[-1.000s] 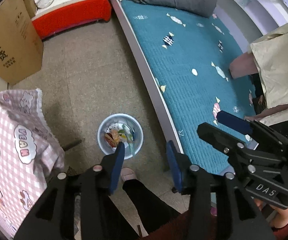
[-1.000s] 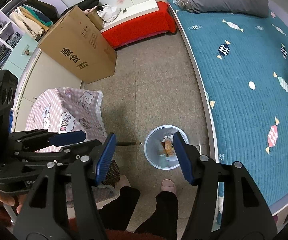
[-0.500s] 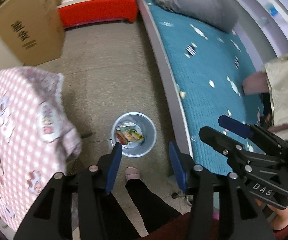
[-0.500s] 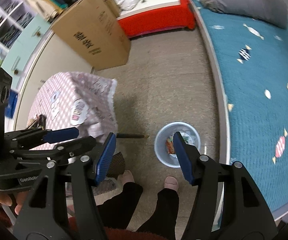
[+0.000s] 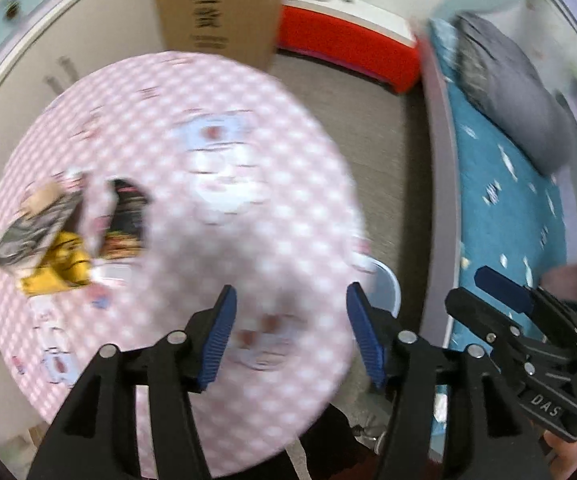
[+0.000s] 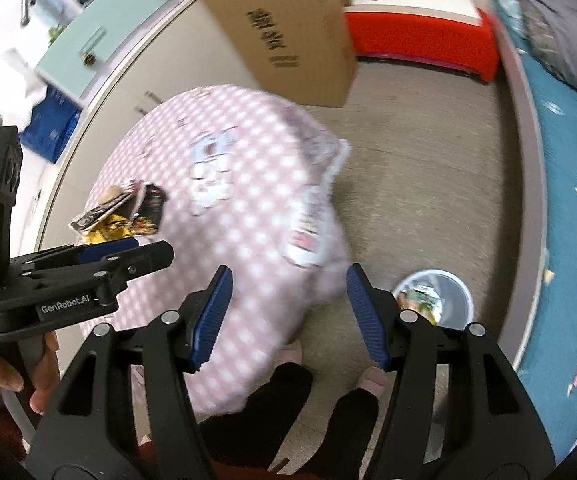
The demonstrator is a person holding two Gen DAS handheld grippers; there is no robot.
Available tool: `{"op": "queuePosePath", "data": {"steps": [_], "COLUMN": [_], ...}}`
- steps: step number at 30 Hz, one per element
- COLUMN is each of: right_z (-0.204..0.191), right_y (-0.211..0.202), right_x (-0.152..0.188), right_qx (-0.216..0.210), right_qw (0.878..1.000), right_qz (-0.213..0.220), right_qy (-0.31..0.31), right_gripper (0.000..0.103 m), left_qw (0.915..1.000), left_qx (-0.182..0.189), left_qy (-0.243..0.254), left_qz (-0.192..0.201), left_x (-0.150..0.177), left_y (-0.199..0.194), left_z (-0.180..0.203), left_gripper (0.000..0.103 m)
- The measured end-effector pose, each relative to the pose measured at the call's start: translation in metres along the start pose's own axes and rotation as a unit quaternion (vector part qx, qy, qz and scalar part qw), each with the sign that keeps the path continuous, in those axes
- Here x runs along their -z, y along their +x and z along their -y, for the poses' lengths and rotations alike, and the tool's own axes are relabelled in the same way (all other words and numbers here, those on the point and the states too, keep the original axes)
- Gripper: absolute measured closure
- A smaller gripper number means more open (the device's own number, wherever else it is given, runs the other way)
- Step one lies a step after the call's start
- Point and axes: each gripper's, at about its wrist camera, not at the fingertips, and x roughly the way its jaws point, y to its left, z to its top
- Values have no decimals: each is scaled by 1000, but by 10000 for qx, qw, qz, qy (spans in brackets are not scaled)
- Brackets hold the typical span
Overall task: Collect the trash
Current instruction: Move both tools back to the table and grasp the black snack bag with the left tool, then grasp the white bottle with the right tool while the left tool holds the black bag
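Several snack wrappers (image 5: 60,232) lie in a pile on the left part of the round table with the pink checked cloth (image 5: 208,120); they also show in the right wrist view (image 6: 124,212). My left gripper (image 5: 288,332) is open and empty above the table's near side. My right gripper (image 6: 288,316) is open and empty above the table's edge and the floor. A pale blue trash bin (image 6: 434,300) holding wrappers stands on the floor by the bed; only its rim (image 5: 388,284) shows in the left wrist view. Both views are blurred.
A large cardboard box (image 6: 284,28) stands behind the table. A red bench (image 6: 420,40) sits at the back. A bed with a teal cover (image 5: 520,208) runs along the right. The person's legs and feet (image 6: 288,384) are below the grippers.
Both grippers have swung left from over the trash bin toward the table. The table and the wrapper pile now fill the left wrist view. Both grippers stay open.
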Motion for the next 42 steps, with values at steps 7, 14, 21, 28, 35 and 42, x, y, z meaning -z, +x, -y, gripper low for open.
{"op": "queuePosePath", "data": {"steps": [7, 14, 21, 28, 35, 42], "right_z": [-56, -76, -77, -90, -101, -130], "right_y": [50, 82, 104, 109, 103, 106], "right_x": [-22, -32, -29, -34, -36, -35], "right_qx": [-10, 267, 479, 542, 544, 351], "right_qw": [9998, 9994, 9979, 9978, 9980, 9991], "right_qz": [-168, -227, -305, -290, -214, -254], "right_qy": [-131, 31, 320, 260, 243, -43], "right_gripper": [44, 44, 44, 42, 42, 42], "left_qw": [9991, 9977, 9963, 9945, 9968, 9991], "left_qx": [-368, -500, -512, -489, -197, 185], "left_qy": [-169, 50, 287, 559, 524, 362], "left_qz": [-101, -461, -621, -737, -573, 131], "left_x": [-23, -42, -55, -57, -63, -62], "left_y": [17, 58, 87, 93, 85, 22], "left_z": [-72, -100, -111, -102, -119, -152], "left_gripper": [35, 33, 33, 34, 81, 82]}}
